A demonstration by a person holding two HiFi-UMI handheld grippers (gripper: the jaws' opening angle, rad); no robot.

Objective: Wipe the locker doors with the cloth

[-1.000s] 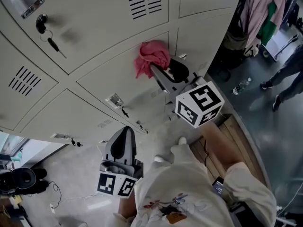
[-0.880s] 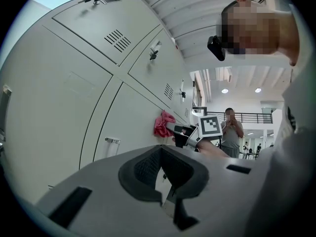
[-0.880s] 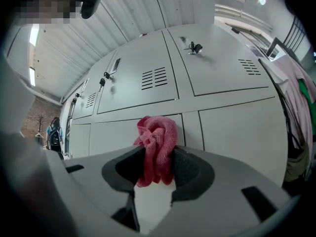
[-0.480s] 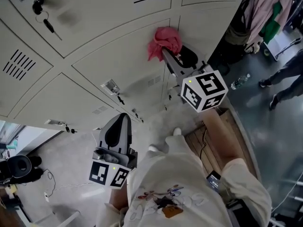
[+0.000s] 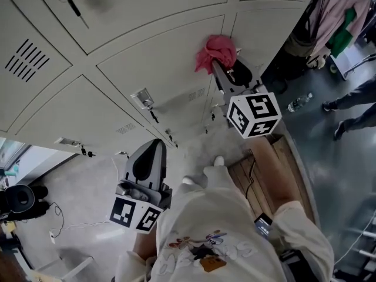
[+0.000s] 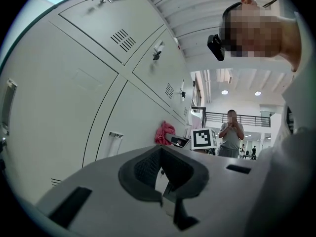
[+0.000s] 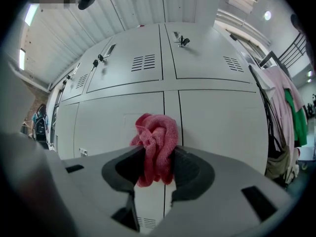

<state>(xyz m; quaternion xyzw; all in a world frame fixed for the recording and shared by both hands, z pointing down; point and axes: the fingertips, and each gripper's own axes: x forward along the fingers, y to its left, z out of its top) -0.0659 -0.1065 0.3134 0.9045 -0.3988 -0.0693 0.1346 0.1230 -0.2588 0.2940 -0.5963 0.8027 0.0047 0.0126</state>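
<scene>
Pink cloth [image 5: 216, 51] was bunched and clamped in the right claw [image 5: 222, 74], pressed against the locker doors [image 5: 153, 63] at a vertical seam between two lower doors. Left claw [image 5: 151, 157] hung low, off the doors, closed on nothing. Judged: wiping under way. No marks told cleaned panels from uncleaned, so most doors probably remained.

Bank of cream lockers [image 5: 147, 57] across the top of the head view. Pale concrete floor [image 5: 88, 210] at lower left, dark glossy floor [image 5: 335, 157] at right. Hanging clothes [image 5: 335, 16] at upper right. Round ceiling lights [image 6: 224, 92] at centre right of the left gripper view.
</scene>
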